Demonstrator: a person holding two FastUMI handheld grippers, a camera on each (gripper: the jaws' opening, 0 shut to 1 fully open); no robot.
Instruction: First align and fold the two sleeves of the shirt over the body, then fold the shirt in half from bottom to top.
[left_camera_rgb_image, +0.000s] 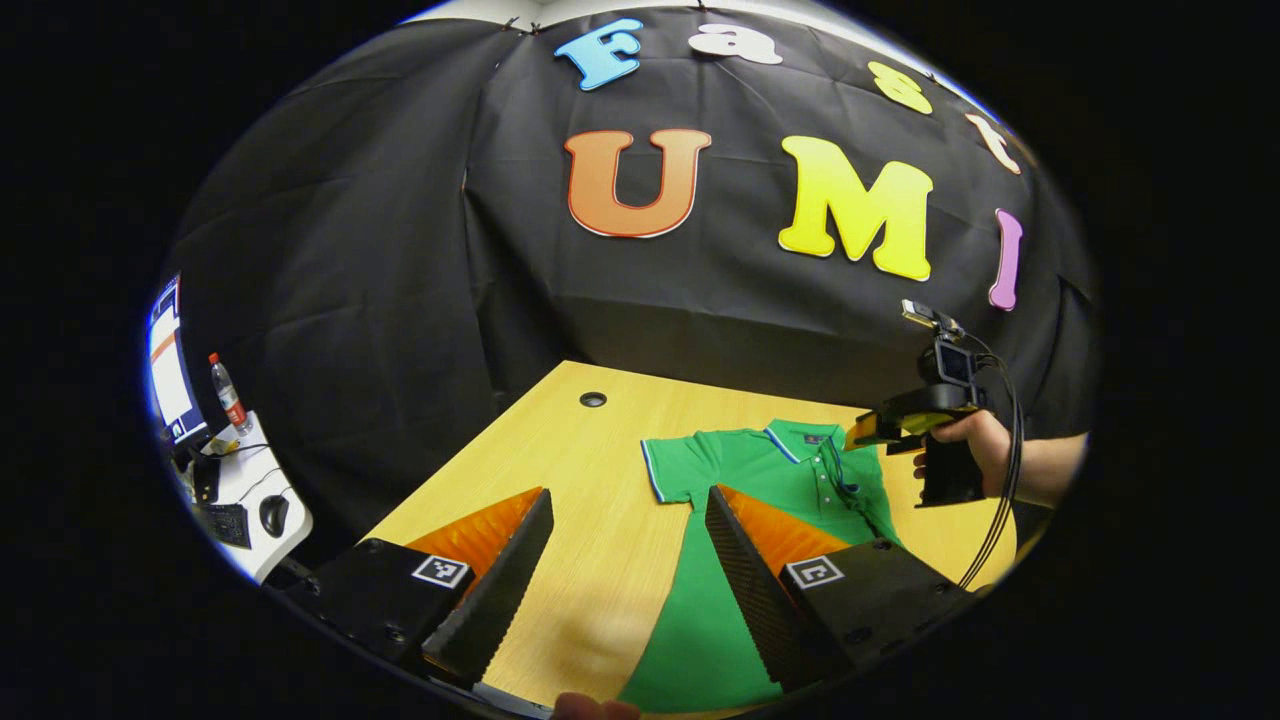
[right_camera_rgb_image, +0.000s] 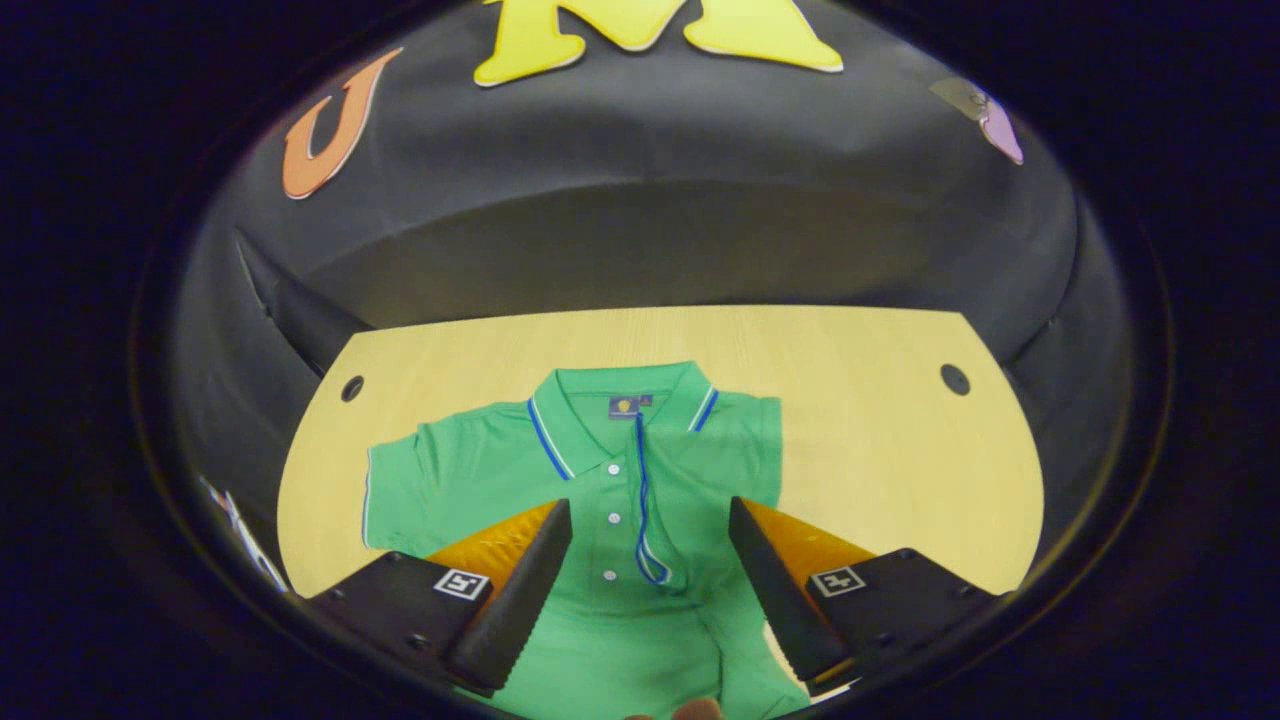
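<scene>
A green shirt lies flat on the wooden counter before black cloth walls; both grippers' fingers spread apart, grasping nothing.

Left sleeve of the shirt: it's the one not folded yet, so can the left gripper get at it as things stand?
Probably yes. The left sleeve lies flat on bare table ahead of the open left gripper, with nothing between; the right gripper hovers over the far side.

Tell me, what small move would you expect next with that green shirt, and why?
Probably the left gripper goes to the outspread sleeve to fold it over the body. The shirt lies flat on the table; its other sleeve already looks folded onto the chest, and both grippers hover open, holding nothing.
</scene>
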